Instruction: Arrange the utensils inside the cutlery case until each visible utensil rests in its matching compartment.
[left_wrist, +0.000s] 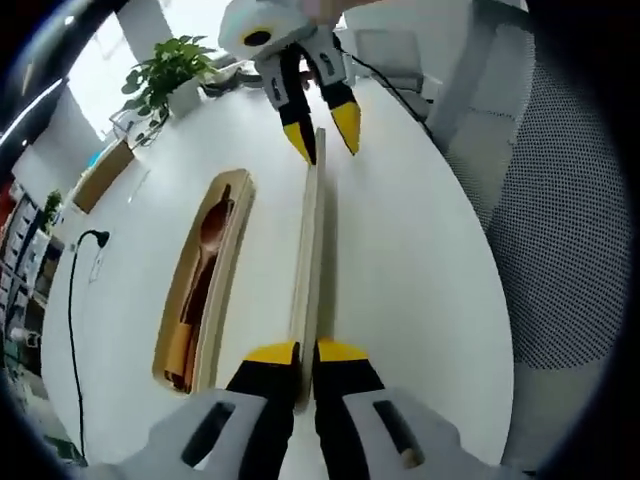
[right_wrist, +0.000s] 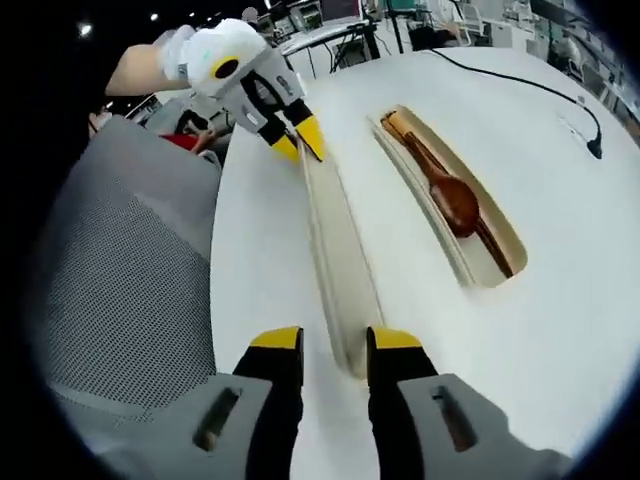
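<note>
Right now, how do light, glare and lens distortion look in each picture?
Left gripper view: the window behind the potted plant is blown out white, the white table curves from the fisheye, and the wooden lid stays sharp. Right gripper view: dimmer background with small ceiling lights, soft shadow inside the cutlery case, and the table edge bows strongly.

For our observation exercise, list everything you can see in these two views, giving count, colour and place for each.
Cutlery case base: one, light wood, open on the table.
Wooden spoon: one, brown, inside the base.
Chopsticks: apparently a pair, dark brown, beside the spoon.
Case lid: one, pale wood, beside the base, held at both ends.
Table: one, white.
Potted plant: one, green, far table edge.
Cable: one, black, on the table.
Mesh chair: one, grey, beside the table.
Left gripper: yellow-tipped, shut on the lid.
Right gripper: yellow-tipped, straddling the lid's other end.
</note>
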